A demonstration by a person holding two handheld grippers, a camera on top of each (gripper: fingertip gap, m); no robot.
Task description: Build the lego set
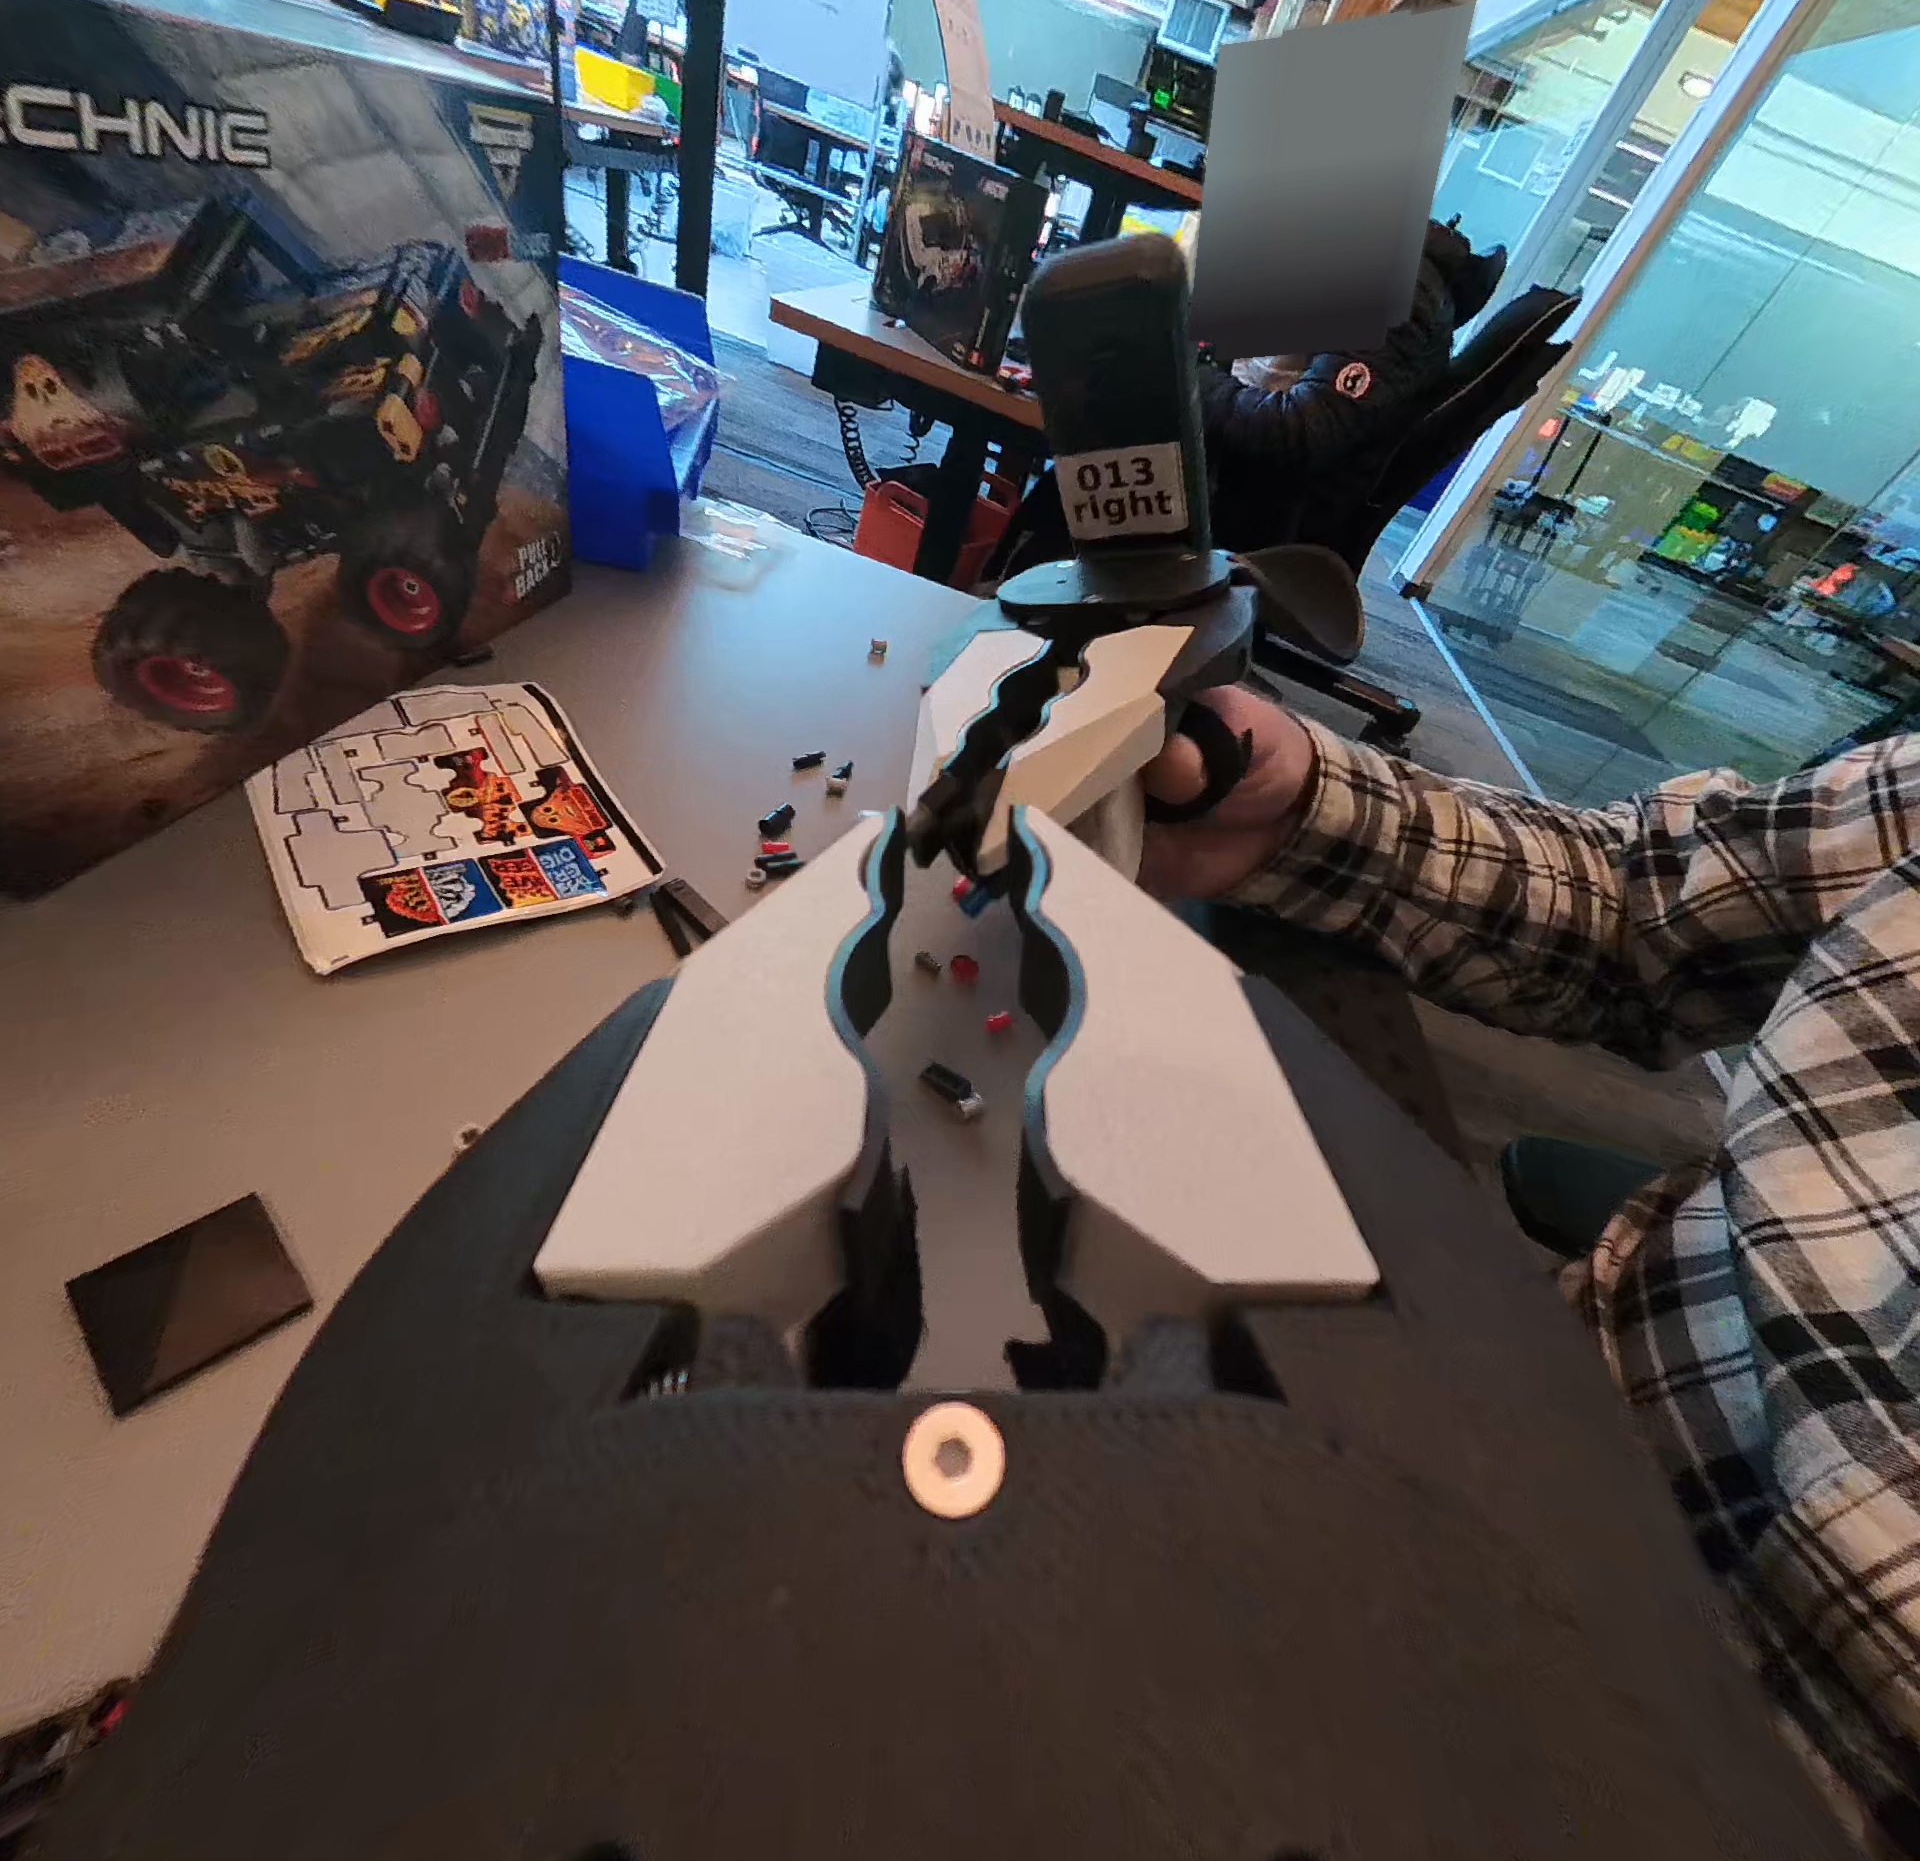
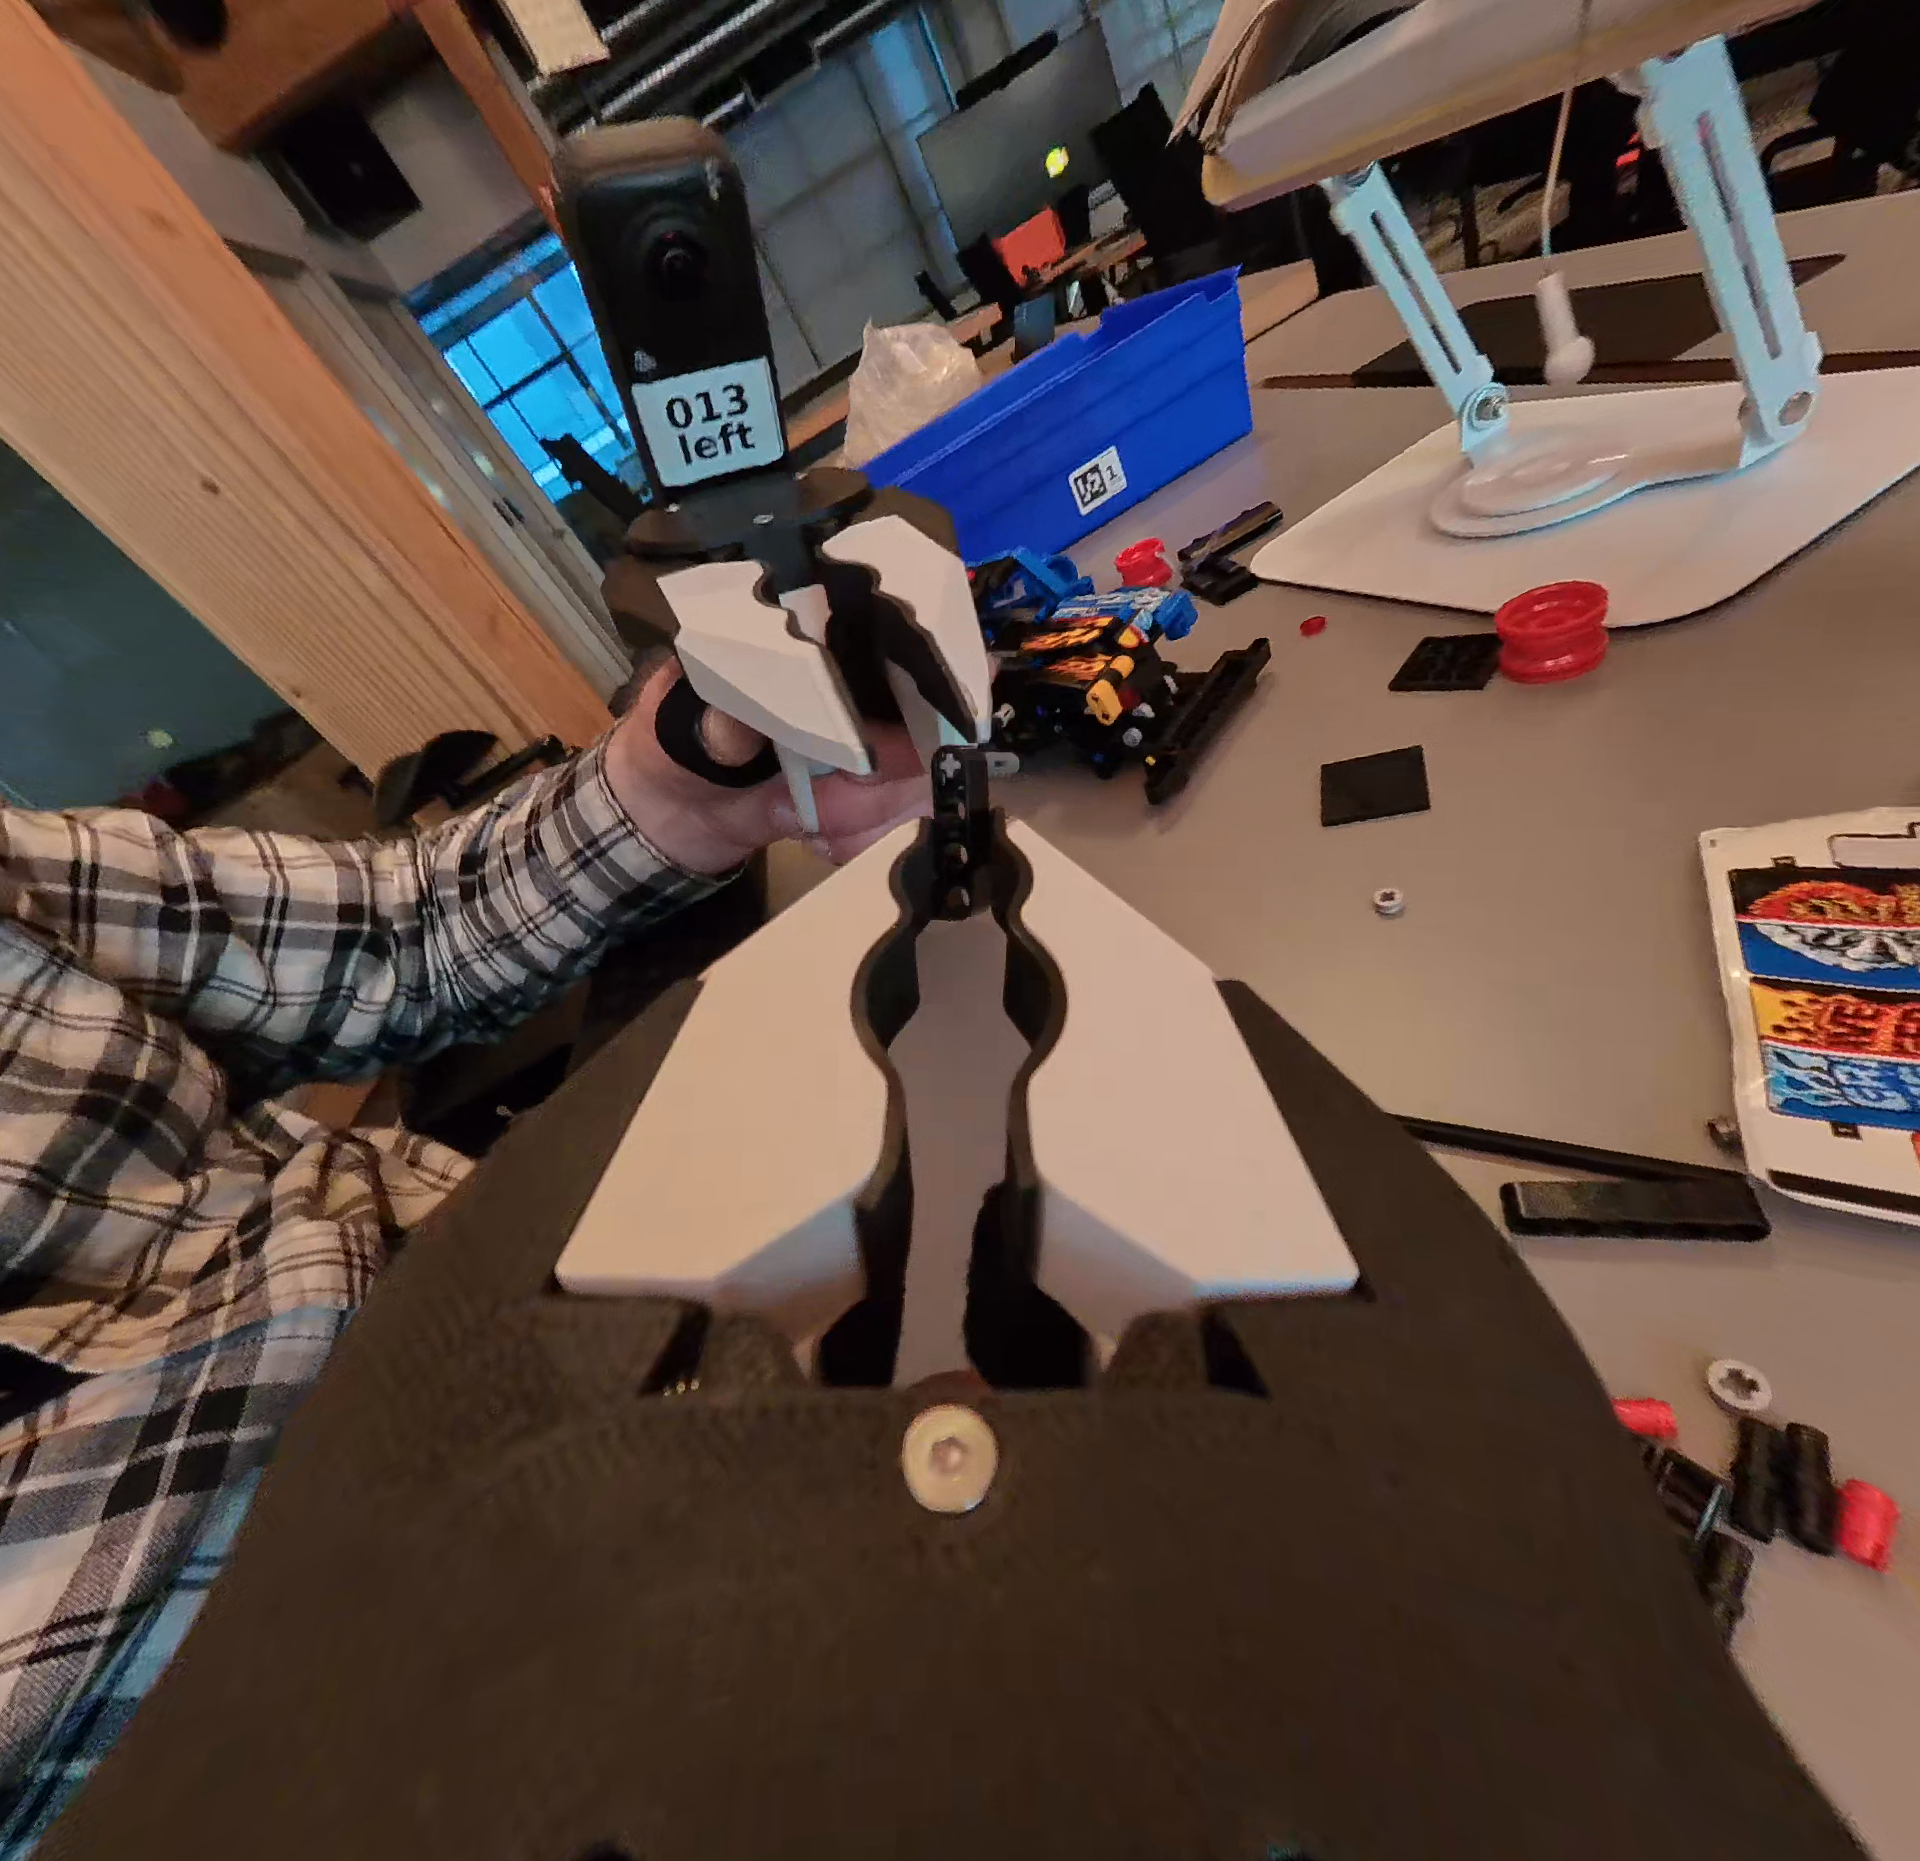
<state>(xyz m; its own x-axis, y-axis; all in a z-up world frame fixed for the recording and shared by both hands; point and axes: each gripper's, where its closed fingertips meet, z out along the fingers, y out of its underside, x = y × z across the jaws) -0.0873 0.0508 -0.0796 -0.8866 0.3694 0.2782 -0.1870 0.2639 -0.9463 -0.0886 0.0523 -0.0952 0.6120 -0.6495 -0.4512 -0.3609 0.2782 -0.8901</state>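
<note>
A black beam (image 2: 954, 824) stands at frame centre, pinched at the right gripper (image 2: 958, 876) tips. The left gripper (image 1: 945, 835), fingers spread, seems to meet its top. The half-built truck (image 2: 1091, 668) lies beyond on the table (image 2: 1558, 980).

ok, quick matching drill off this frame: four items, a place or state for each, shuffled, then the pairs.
Items:
1. black beam
2. red wheel
3. blue bin
4. sticker sheet

Places or states:
A. flat on the table in front of the truck box
B. pinched at the tips of the right gripper's fingers
C. beside the white stand's base
D. at the far table edge, with a clear bag behind it

Pairs: 1-B, 2-C, 3-D, 4-A
</note>
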